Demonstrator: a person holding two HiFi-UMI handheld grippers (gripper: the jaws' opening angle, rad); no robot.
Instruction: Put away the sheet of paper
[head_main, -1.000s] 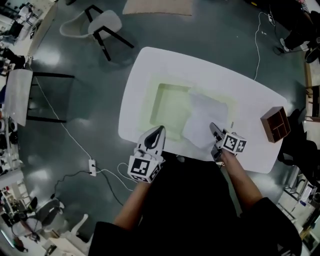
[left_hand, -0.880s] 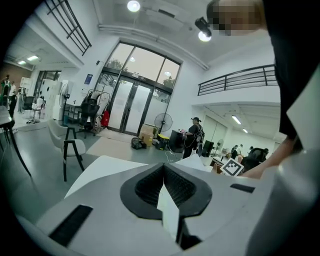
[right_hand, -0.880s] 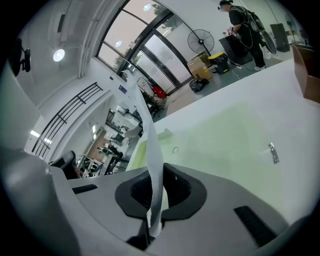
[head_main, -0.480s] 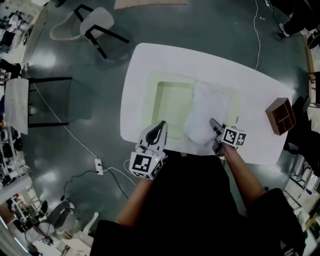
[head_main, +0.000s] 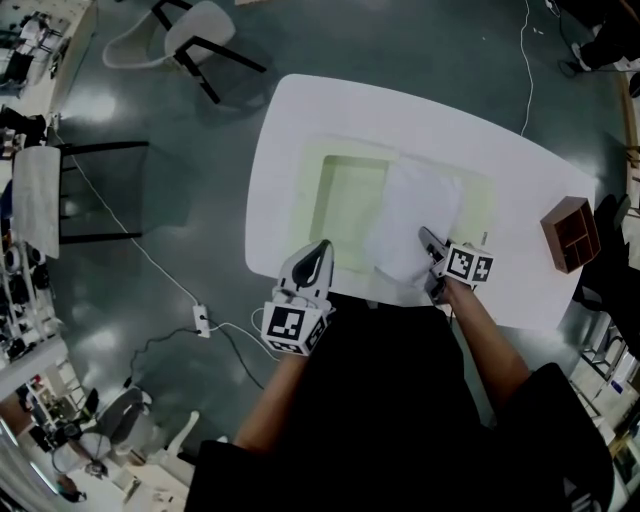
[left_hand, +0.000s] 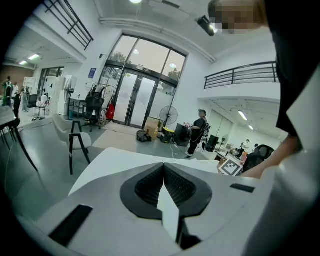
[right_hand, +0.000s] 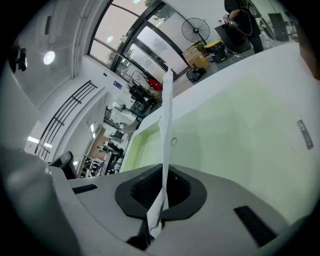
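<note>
Overhead: a person stands at the near edge of a white counter (head_main: 290, 130), a pair of tongs in each hand.

The right tongs (head_main: 426, 240) are pinching the sheet of paper (head_main: 410, 212) by its near edge. In the right gripper view the sheet rises edge-on from btwn the closed jaws. The rest of the sheet spreads over the right half of a pale green tray (head_main: 345, 205) in the middle of the counter. Can't tell whether it rests on the tray or hangs just above it.

The left tongs (head_main: 320, 252) hover at the counter's near edge, left of the sheet and not touching it. Their jaws are pressed together w/ nothing gripped, as far as the left gripper view shows. A small wooden box w/ compartments (head_main: 570, 232) sits well apart, at the counter's right end.

Progress, as I'd judge it: the pick-up is done, i.e. the sheet is secured in one pair of tongs. The putting away isn't finished, as the sheet isn't released. Its destination isn't clear either; the tray looks likely, since the paper is over it. Left to do: settle the sheet flat, let go, pull the tongs clear.
</note>
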